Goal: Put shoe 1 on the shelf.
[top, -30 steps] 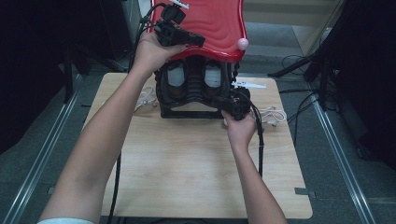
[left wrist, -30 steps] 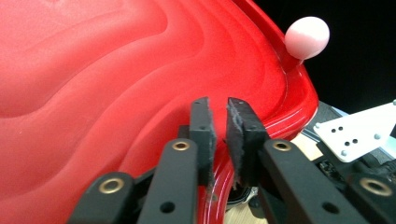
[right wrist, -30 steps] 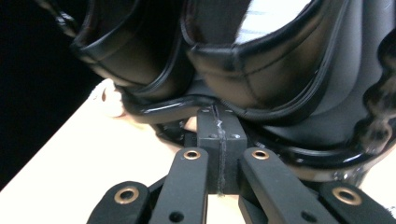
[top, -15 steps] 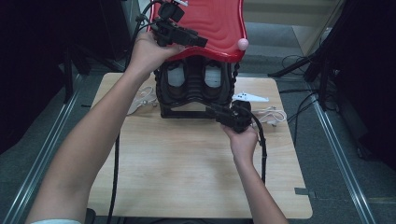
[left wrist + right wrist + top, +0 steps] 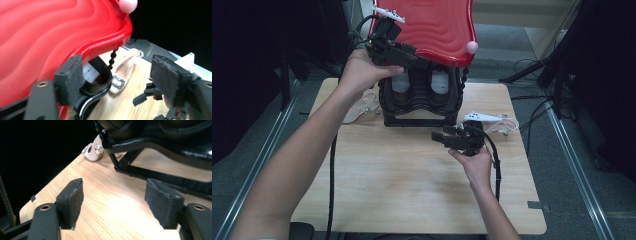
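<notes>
Standing wide apart, the jaws of the left gripper (image 5: 419, 57) had just been opening, and nothing lay between their pads; in the left gripper view one pad (image 5: 70, 80) sat just beside the rim of the red wavy seat (image 5: 50, 37), whether touching it I could not tell, while the other pad (image 5: 168, 80) hung in free air beyond that rim; the grip was released. Seen from the high view, the left gripper was at the near left edge of the red wavy seat (image 5: 437, 27), which stood on a glossy black frame (image 5: 422, 102) at the far middle of the wooden table (image 5: 412, 185); a small pink ball (image 5: 472, 47) sat at the seat's right corner.

The right gripper (image 5: 443, 138) was likewise let go, its jaws having just been opening, with bare wood between the pads (image 5: 72, 202); it hovered low over the table, just in front of the black frame's base (image 5: 160, 178) and apart from it.

A pale slingback shoe with a sparkling buckle (image 5: 123, 77) lay on the table to the left of the frame; a second pale shoe (image 5: 504, 125) lay to the frame's right.

No brand, label or writing could be read anywhere; a white panel inside the frame (image 5: 439, 82) was too blurred to tell.
</notes>
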`<move>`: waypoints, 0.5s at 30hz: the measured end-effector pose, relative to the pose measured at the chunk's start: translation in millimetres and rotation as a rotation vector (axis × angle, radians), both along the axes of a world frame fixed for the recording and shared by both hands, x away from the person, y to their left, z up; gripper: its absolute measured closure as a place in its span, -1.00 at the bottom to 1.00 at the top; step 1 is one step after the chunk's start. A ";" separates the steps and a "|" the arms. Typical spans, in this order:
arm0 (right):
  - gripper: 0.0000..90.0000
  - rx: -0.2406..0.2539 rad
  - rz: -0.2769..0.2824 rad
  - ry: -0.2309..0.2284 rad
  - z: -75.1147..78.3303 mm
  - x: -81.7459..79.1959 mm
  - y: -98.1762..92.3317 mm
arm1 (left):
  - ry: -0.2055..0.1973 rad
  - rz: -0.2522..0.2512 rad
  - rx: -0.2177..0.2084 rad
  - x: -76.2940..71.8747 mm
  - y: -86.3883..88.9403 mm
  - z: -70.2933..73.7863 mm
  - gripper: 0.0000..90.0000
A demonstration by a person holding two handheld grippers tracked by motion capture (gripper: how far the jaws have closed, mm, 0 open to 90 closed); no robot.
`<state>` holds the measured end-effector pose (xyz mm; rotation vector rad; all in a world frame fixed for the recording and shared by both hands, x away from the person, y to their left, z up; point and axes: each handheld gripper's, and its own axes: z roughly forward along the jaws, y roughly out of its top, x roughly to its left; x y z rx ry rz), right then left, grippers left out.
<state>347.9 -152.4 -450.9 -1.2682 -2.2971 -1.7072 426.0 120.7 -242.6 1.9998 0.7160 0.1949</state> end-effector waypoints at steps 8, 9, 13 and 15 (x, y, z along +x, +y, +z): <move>0.07 -0.066 -0.009 0.020 -11.0 -7.6 1.4 | 0.021 -0.033 -0.025 -18.1 7.1 -11.7 -0.19; 0.09 -0.074 -0.008 0.017 -11.6 -8.6 0.9 | 0.023 -0.038 -0.024 -20.1 8.6 -13.7 -0.17; 0.19 -0.089 -0.002 -0.014 -12.9 -14.1 -0.4 | 0.016 -0.041 -0.006 -28.2 12.4 -23.7 -0.14; 0.20 -0.097 0.019 -0.034 -13.8 -17.4 0.0 | 0.013 -0.045 0.003 -30.8 13.7 -30.2 -0.16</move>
